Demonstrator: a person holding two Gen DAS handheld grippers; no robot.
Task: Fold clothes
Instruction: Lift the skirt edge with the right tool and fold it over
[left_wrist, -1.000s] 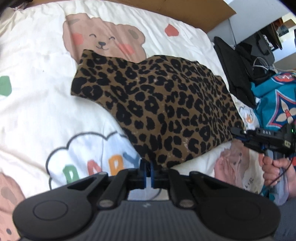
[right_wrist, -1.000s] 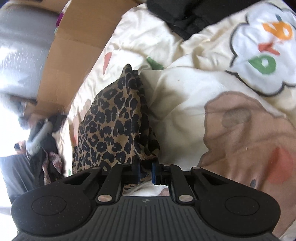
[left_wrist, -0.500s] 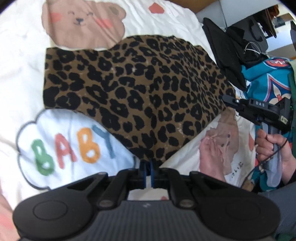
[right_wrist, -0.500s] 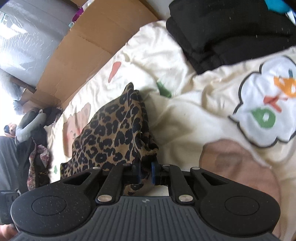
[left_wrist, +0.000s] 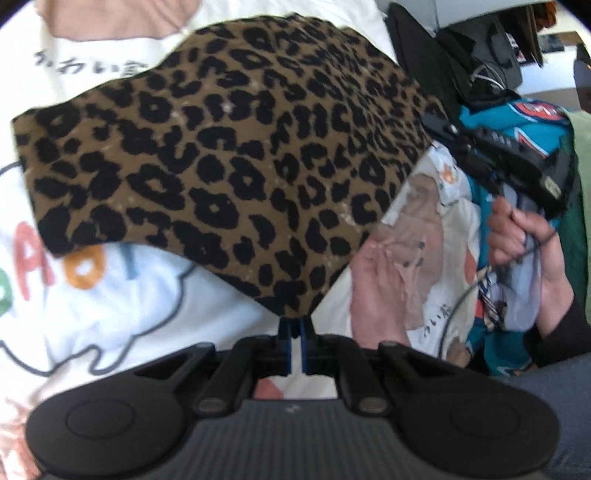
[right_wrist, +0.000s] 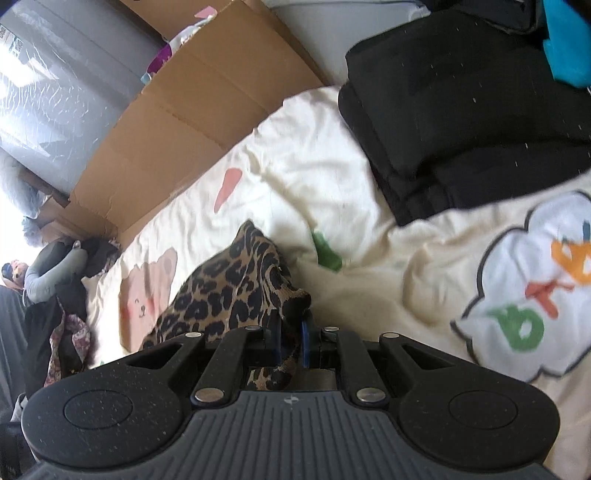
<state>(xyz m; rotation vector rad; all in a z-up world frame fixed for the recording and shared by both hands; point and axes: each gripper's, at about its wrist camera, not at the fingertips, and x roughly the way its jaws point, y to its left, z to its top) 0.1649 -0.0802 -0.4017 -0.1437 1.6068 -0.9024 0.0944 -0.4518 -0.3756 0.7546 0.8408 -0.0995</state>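
**Leopard garment stretched between two grippers above the bed**

Cream bedspread (left_wrist: 155, 302) printed with bears and a "BABY" cloud covers the work surface; flattened cardboard (right_wrist: 177, 125) lines its far edge, and folded black clothes (right_wrist: 461, 122) sit on one corner.

Leopard-print garment (left_wrist: 236, 155) hangs lifted off the spread, held at two ends. Left gripper (left_wrist: 293, 328): jaws together, clamped on the cloth's lowest corner. Right gripper (right_wrist: 291, 328): jaws pinched shut on a bunched end of the same cloth.

Left wrist view: long axis runs across the frame, from a loose edge at left to the right gripper (left_wrist: 439, 127) at right, where the person's hand (left_wrist: 524, 236) grips the handle. Cloth spreads wide and fairly taut.

Right wrist view: fabric trails away to the lower left, its top edge peaking in a point.
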